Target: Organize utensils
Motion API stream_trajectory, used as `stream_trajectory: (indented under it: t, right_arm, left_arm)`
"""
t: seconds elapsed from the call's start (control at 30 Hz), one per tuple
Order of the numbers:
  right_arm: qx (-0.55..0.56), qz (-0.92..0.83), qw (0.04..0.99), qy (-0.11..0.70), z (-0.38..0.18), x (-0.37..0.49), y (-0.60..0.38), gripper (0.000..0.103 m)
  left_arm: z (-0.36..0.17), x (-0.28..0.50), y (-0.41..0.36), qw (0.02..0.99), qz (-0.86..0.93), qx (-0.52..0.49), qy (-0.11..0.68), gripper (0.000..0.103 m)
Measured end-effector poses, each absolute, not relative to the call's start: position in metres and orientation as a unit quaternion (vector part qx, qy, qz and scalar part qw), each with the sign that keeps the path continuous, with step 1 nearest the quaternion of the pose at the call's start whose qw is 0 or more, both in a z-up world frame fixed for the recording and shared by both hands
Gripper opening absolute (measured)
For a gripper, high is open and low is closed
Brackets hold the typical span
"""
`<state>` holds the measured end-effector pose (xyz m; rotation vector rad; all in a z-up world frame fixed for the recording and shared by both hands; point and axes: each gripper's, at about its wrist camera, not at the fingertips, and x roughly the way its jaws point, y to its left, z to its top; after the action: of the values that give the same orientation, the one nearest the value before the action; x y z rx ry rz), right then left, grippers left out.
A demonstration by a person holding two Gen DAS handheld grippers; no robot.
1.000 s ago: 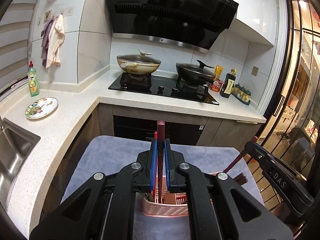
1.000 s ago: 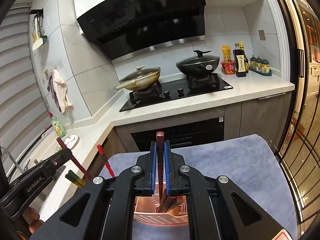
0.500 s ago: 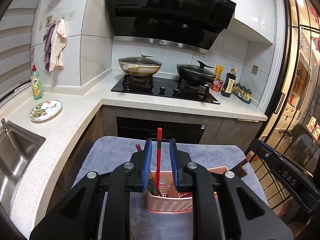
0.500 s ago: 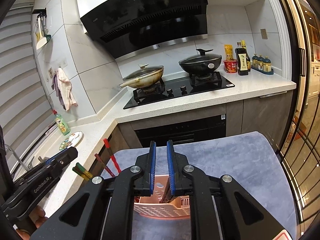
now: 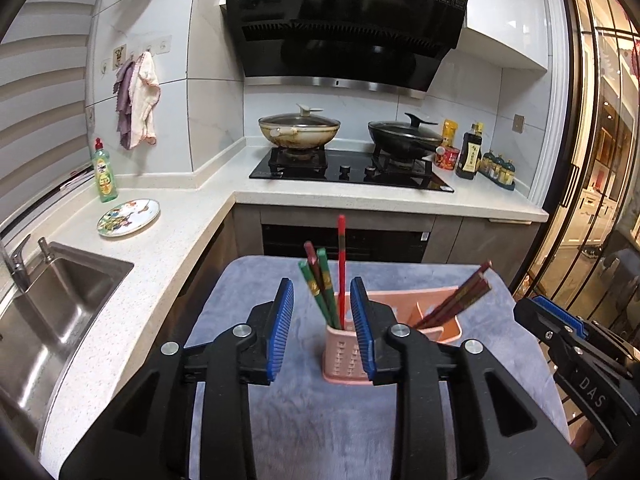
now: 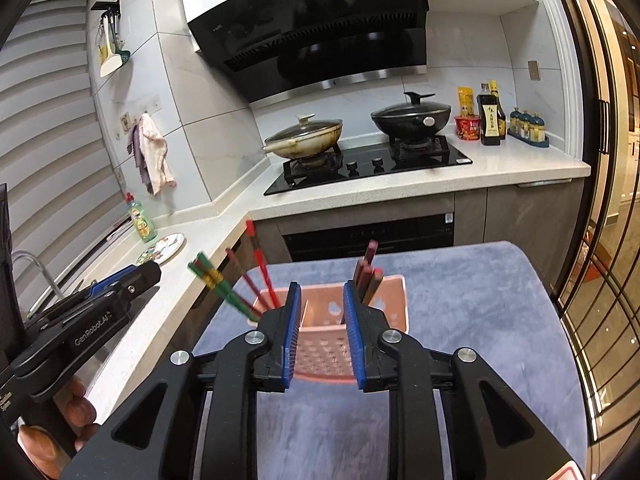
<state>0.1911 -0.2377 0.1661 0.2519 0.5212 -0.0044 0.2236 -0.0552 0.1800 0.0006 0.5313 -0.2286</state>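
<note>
A pink utensil basket (image 5: 404,320) stands on a grey cloth-covered table (image 5: 320,420); it also shows in the right wrist view (image 6: 328,344). Red and green chopsticks (image 5: 328,280) stand in its left compartment, dark brown chopsticks (image 5: 456,300) lean in its right one. In the right wrist view the red and green ones (image 6: 240,280) lean left and the brown ones (image 6: 368,274) stand at the right. My left gripper (image 5: 322,330) is open and empty, just in front of the basket. My right gripper (image 6: 318,330) is open and empty, also just in front of it.
A white counter (image 5: 172,240) runs along the left with a sink (image 5: 48,312), a plate (image 5: 129,212) and a green soap bottle (image 5: 104,172). A stove with two lidded pans (image 5: 352,160) and sauce bottles (image 5: 470,156) sits behind. A glass door (image 5: 592,200) is at the right.
Both grippers have opened, let go of their chopsticks into the basket, and drawn back from it. The released chopsticks now stand in the compartments.
</note>
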Motion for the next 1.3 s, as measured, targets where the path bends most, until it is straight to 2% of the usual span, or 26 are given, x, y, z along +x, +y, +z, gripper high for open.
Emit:
stream_trajectory:
  t: [0.1, 0.63, 1.3]
  right_arm:
    - [0.113, -0.004, 0.958, 0.264, 0.160, 0.177, -0.230, 0.024]
    - [0.095, -0.007, 0.948, 0.304, 0.125, 0.133, -0.204, 0.024]
    - [0.084, -0.019, 0.938, 0.337, 0.095, 0.112, -0.198, 0.024]
  left_arm:
    - [0.173, 0.210, -0.053, 0.957, -0.107, 0.010, 0.271, 0.034]
    - [0.129, 0.166, -0.044, 0.942, -0.097, 0.022, 0.321, 0.034]
    - [0.103, 0.144, -0.046, 0.932, -0.095, 0.034, 0.348, 0.034]
